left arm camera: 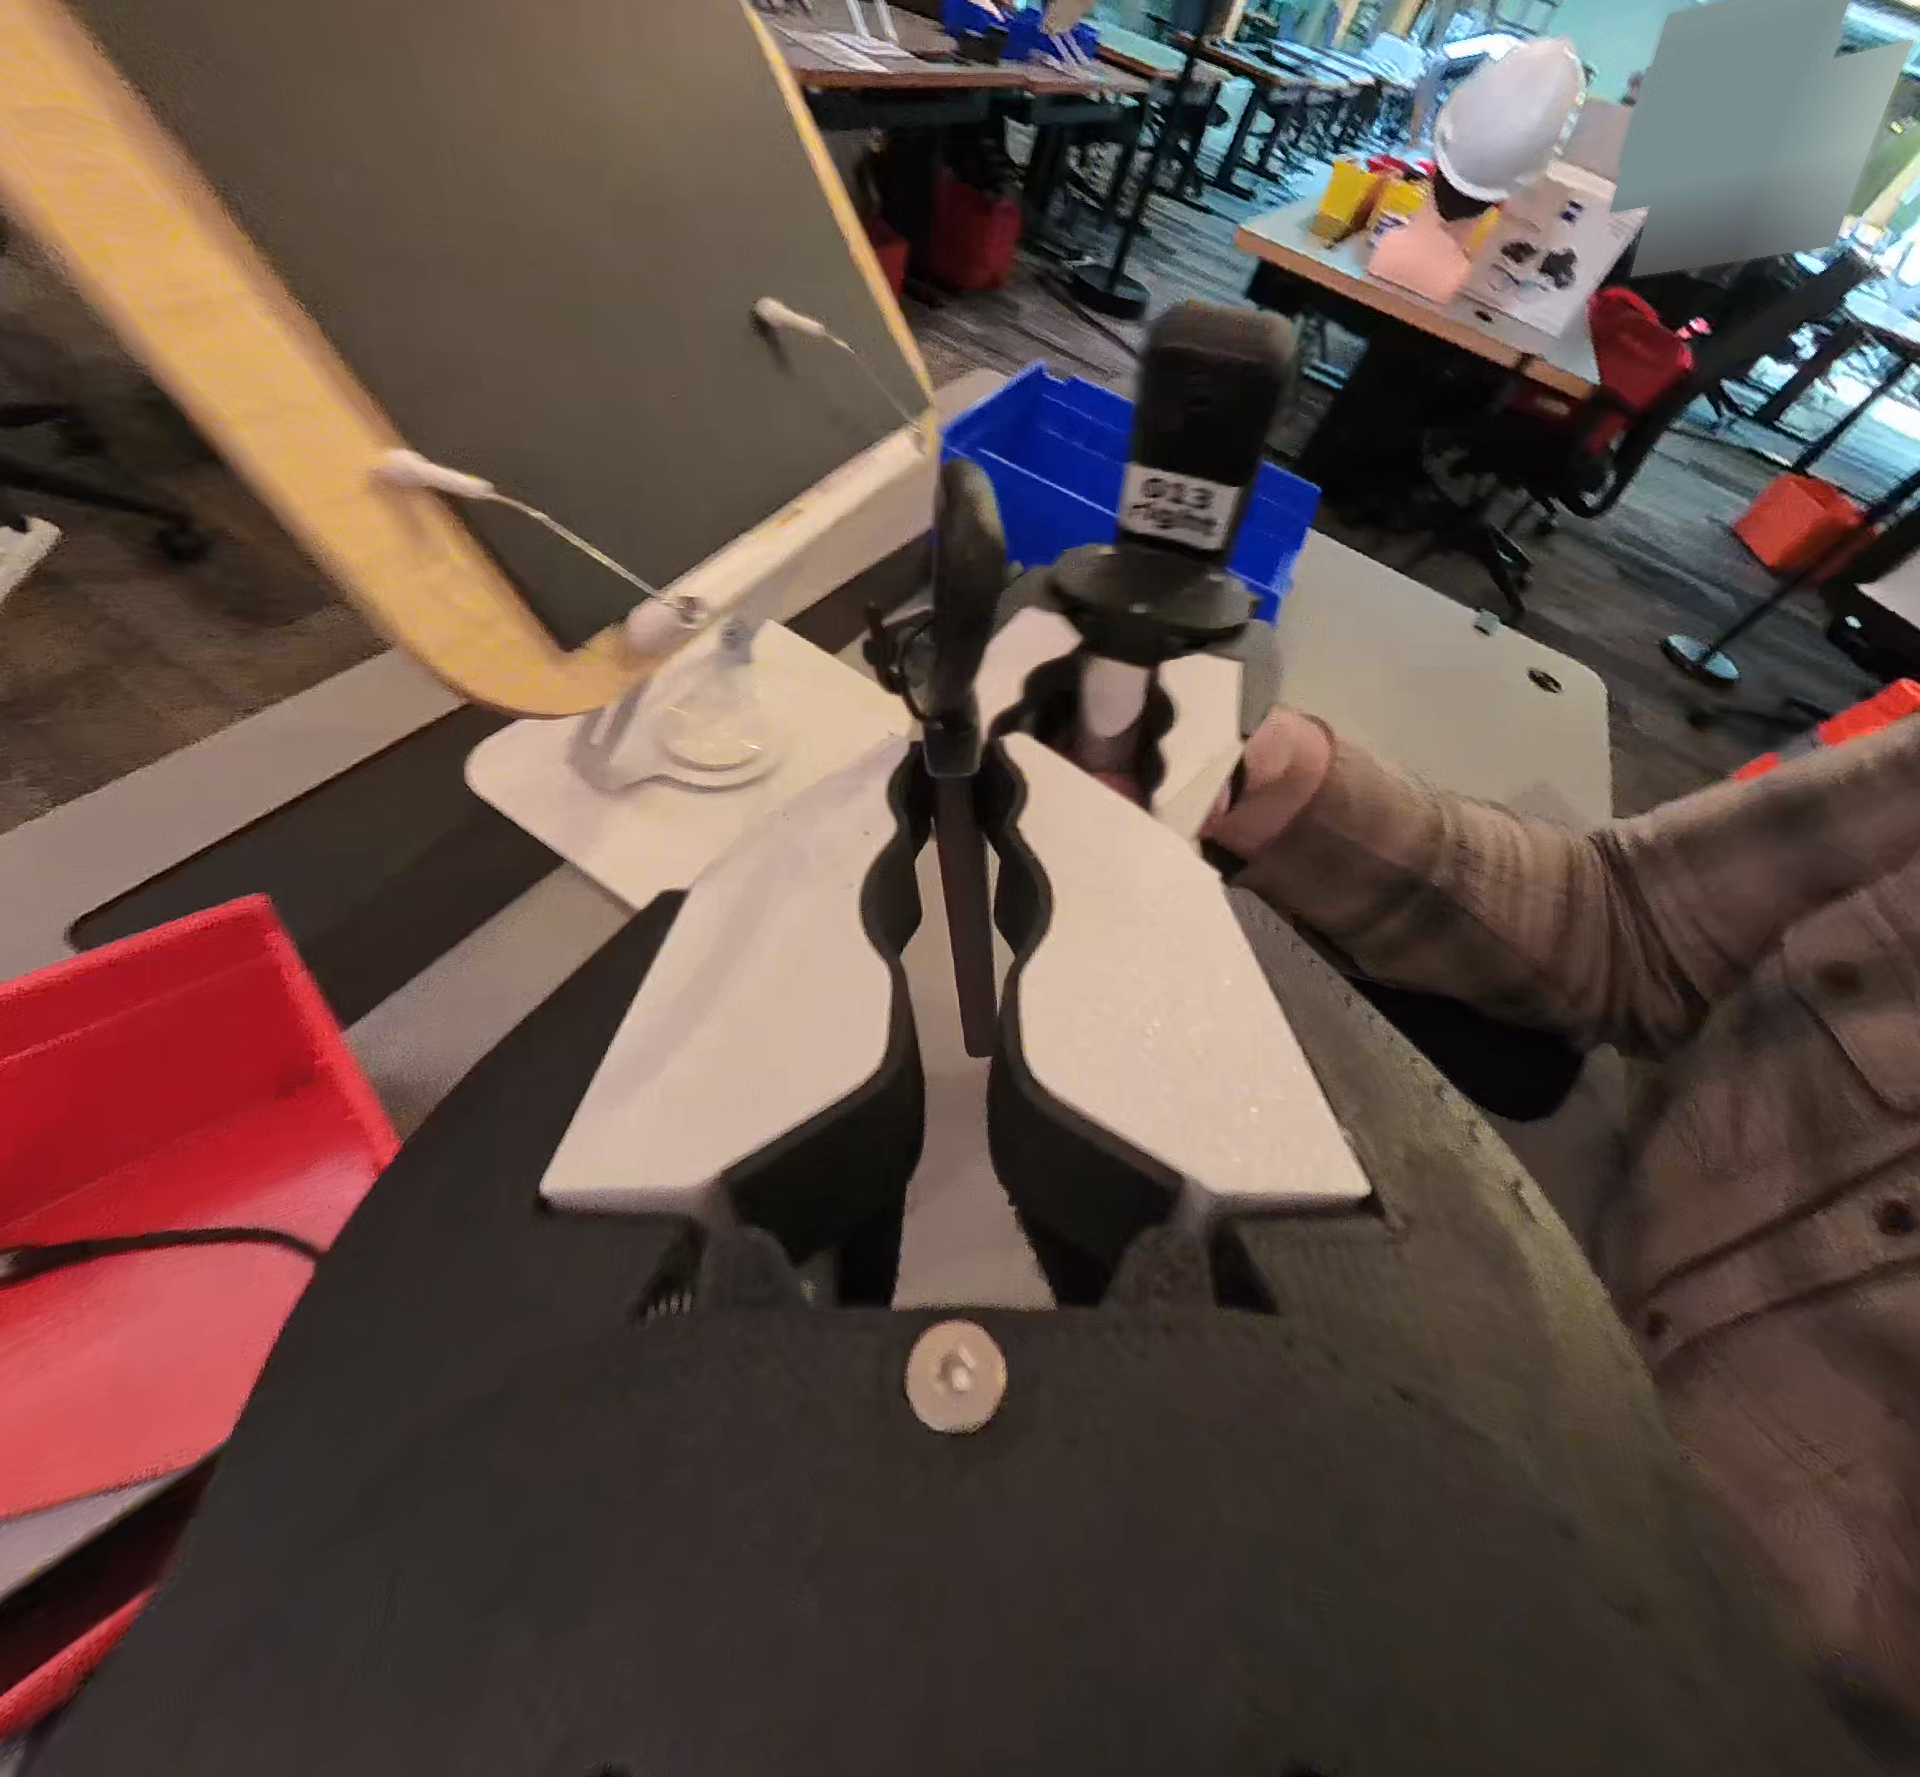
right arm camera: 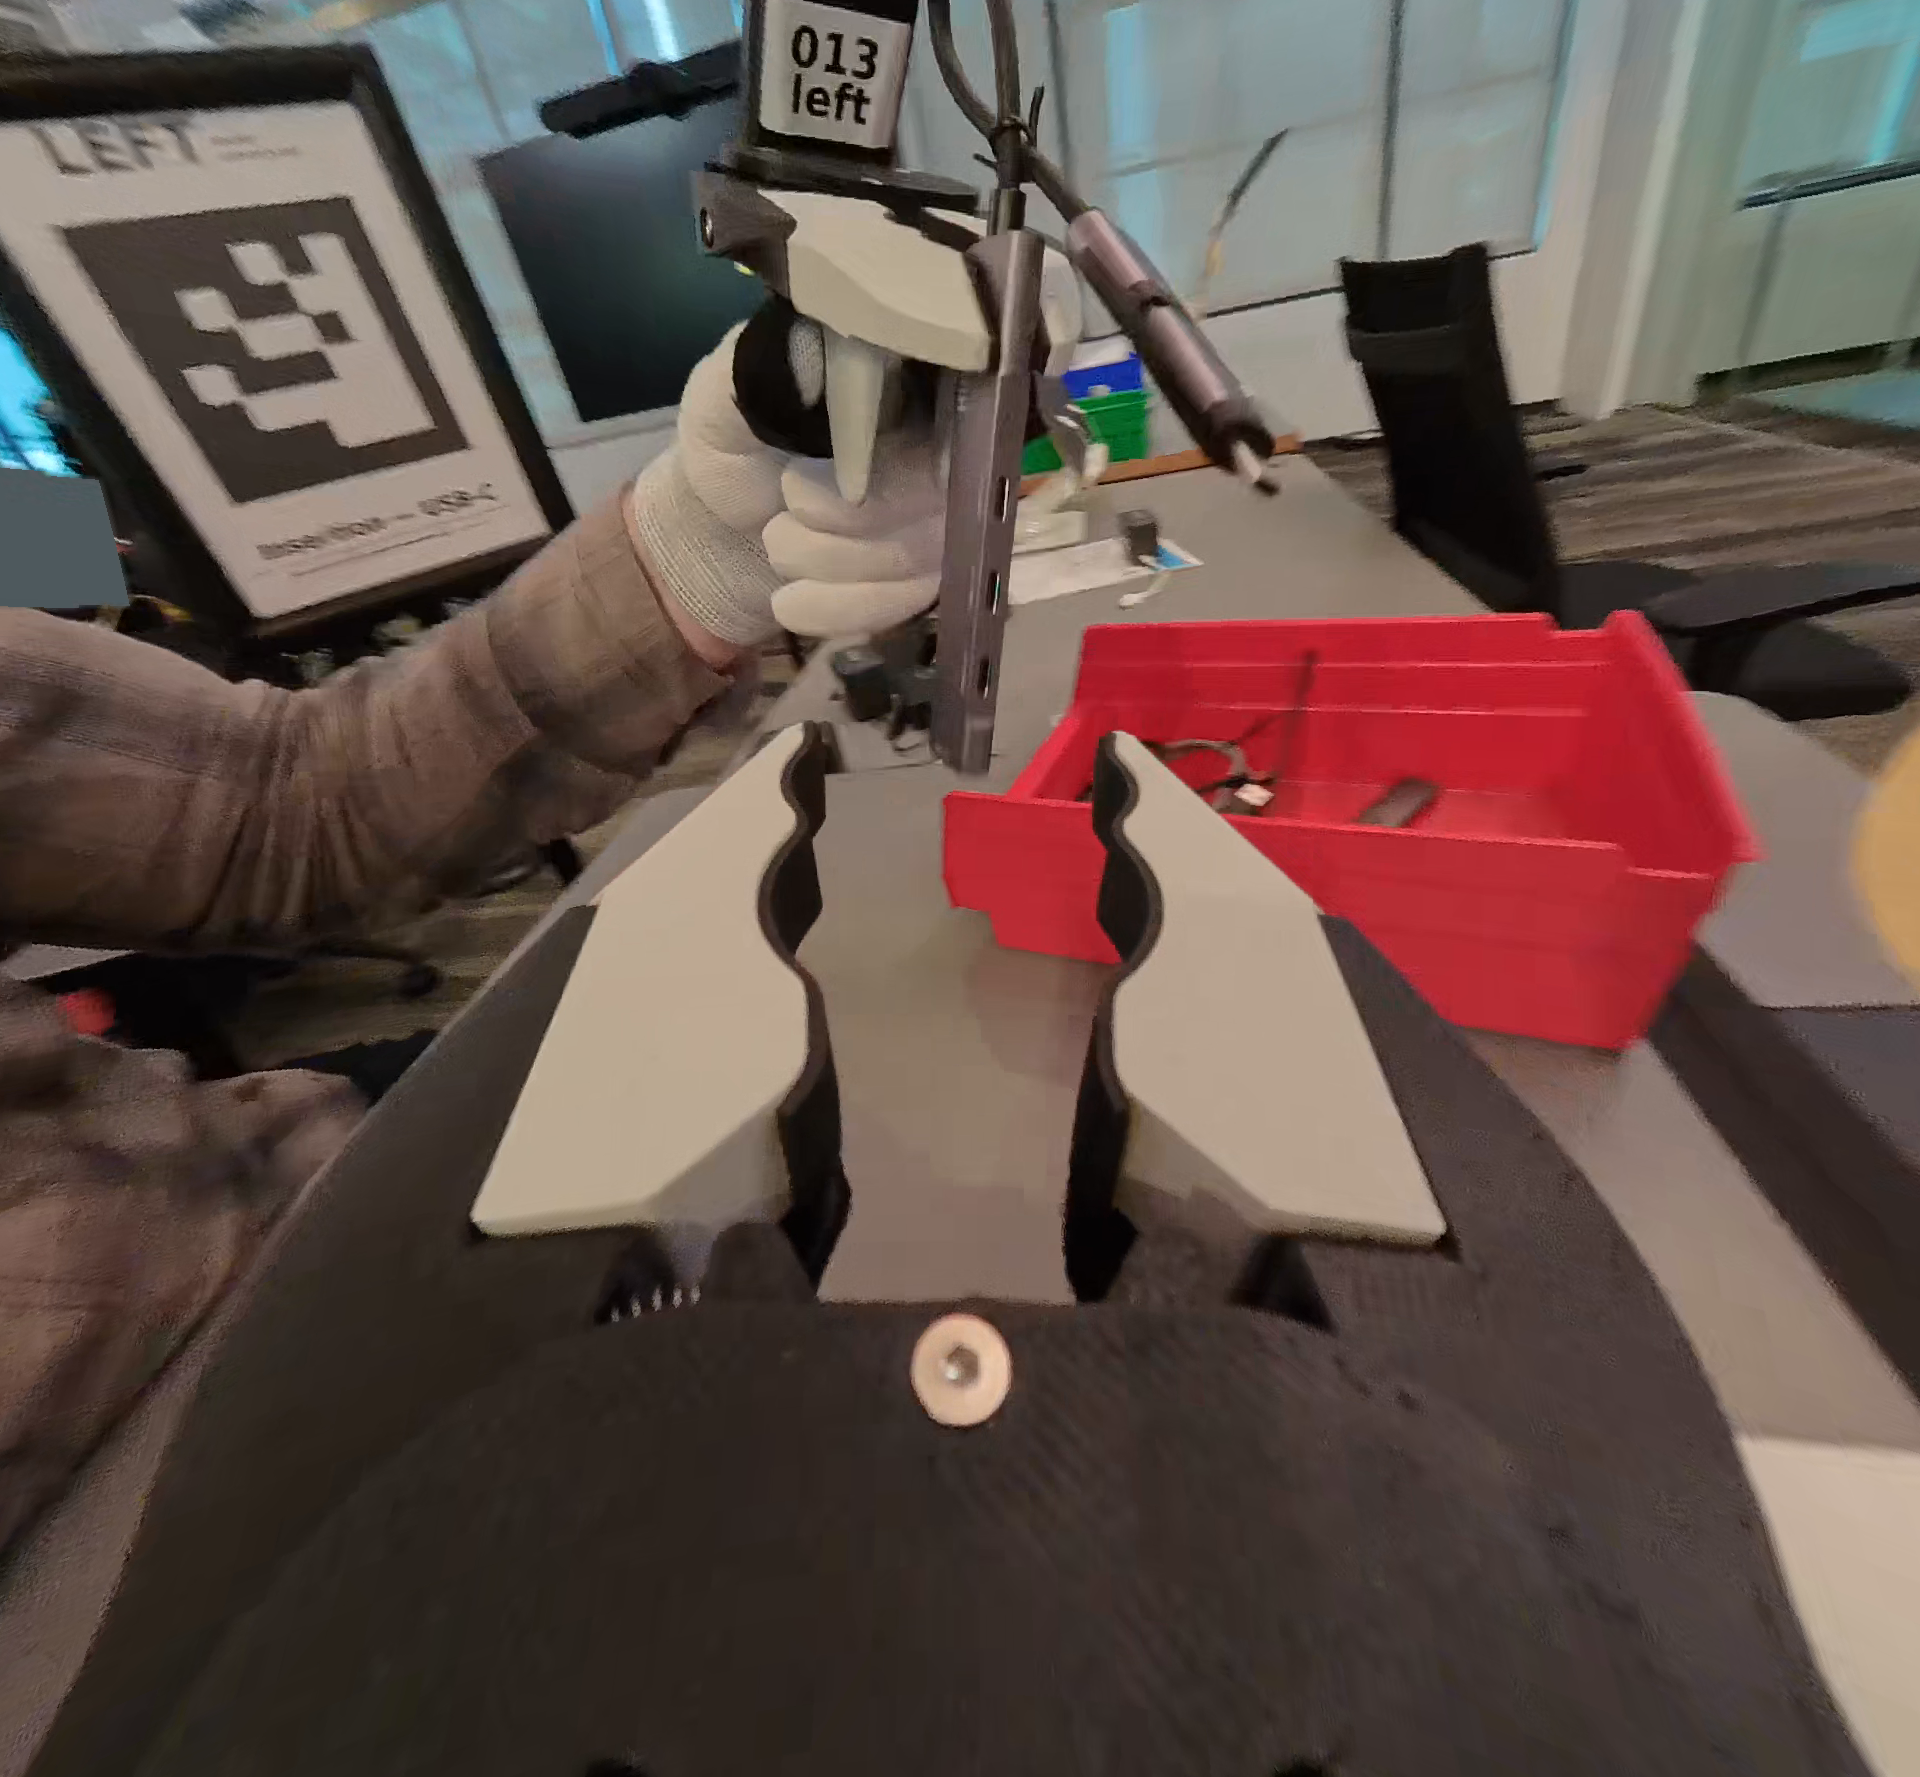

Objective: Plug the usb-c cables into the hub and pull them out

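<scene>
1. Hub [right arm camera: 982, 522] in the middle of the right wrist view: it is a thin grey bar, standing up on end, with small ports down its edge.
2. The left tool [right arm camera: 997, 314] is clenched on the top part of the hub, and a white-gloved hand [right arm camera: 790, 501] holds that tool from the left of the frame.
3. In the left wrist view the same hub [left arm camera: 961, 906] sits as a dark strip in the narrow gap of the left tool [left arm camera: 951, 771], squeezed by both white fingers [left arm camera: 748, 989].
4. A short grey cable [right arm camera: 987, 34] loops up from the top of the hub (it is tied with a small black tie) and hangs down to the right, ending in a plug [right arm camera: 1236, 439] in the air.
5. The right tool [right arm camera: 961, 792] at the bottom middle of its view is released, with a wide gap and nothing in it.
6. The tips of the right tool are just below the bottom end of the hub, not touching it.
7. A red bin [right arm camera: 1455, 906] sits on the grey surface [right arm camera: 935, 1052] at the right of the frame, with dark cables [right arm camera: 1236, 771] and a small dark stick [right arm camera: 1397, 802] inside.
8. A blue bin [left arm camera: 1049, 470] stands behind the right tool [left arm camera: 1117, 699] in the left wrist view.
</scene>
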Available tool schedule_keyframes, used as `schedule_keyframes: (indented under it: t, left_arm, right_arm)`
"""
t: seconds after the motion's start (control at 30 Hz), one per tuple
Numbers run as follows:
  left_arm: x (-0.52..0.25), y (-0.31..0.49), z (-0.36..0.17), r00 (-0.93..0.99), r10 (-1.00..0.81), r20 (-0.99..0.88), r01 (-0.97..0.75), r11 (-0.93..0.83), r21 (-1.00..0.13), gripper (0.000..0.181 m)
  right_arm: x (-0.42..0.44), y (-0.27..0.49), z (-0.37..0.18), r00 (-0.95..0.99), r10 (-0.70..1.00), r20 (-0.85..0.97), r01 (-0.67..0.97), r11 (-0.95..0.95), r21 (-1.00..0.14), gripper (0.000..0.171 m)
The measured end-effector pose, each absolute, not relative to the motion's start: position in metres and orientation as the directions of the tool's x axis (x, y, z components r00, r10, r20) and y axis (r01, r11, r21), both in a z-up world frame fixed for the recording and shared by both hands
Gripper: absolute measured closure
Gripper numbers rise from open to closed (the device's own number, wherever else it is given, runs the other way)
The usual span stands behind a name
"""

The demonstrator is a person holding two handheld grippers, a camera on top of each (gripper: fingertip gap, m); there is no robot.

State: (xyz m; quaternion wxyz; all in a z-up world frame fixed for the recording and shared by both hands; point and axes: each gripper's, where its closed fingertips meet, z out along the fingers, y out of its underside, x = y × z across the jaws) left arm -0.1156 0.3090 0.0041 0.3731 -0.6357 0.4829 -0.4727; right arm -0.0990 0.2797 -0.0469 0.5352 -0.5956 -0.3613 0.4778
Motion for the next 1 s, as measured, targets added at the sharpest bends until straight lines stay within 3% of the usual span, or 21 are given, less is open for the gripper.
schedule_keyframes:
  t: [0.17, 0.2, 0.3, 0.4, 0.53, 0.73, 0.93, 1.0]
  left_arm:
    - [-0.094, 0.268, -0.007, -0.045, -0.968, 0.245, -0.302, -0.221, -0.927, 0.171]
    - [-0.091, 0.264, -0.009, -0.052, -0.97, 0.238, -0.311, -0.211, -0.927, 0.171]
    - [-0.09, 0.265, -0.01, -0.047, -0.974, 0.222, -0.314, -0.196, -0.929, 0.172]
    - [-0.105, 0.283, -0.002, 0.052, -0.981, 0.187, -0.284, -0.194, -0.939, 0.155]
    - [-0.177, 0.34, -0.006, 0.361, -0.929, 0.08, -0.305, -0.199, -0.931, 0.136]
    - [-0.341, 0.436, -0.094, 0.803, -0.595, 0.037, -0.317, -0.478, -0.819, 0.124]
    - [-0.396, 0.456, -0.19, 0.893, -0.418, 0.167, -0.212, -0.717, -0.664, 0.123]
    - [-0.395, 0.458, -0.204, 0.889, -0.412, 0.199, -0.192, -0.731, -0.654, 0.137]
  right_arm:
    - [-0.13, 0.259, -0.052, 0.118, 0.97, -0.211, -0.106, -0.199, -0.974, 0.144]
    - [-0.134, 0.252, -0.051, 0.075, 0.977, -0.202, -0.109, -0.193, -0.975, 0.163]
    - [-0.135, 0.253, -0.052, 0.082, 0.976, -0.202, -0.109, -0.193, -0.975, 0.164]
    - [-0.125, 0.258, -0.049, 0.099, 0.967, -0.235, -0.129, -0.221, -0.967, 0.165]
    - [-0.107, 0.27, -0.057, 0.16, 0.955, -0.249, -0.104, -0.234, -0.967, 0.165]
    - [-0.09, 0.281, -0.071, 0.19, 0.938, -0.289, -0.096, -0.275, -0.957, 0.165]
    - [-0.087, 0.286, -0.083, 0.219, 0.928, -0.302, -0.065, -0.295, -0.953, 0.165]
    - [-0.089, 0.288, -0.089, 0.222, 0.924, -0.312, -0.053, -0.308, -0.95, 0.165]
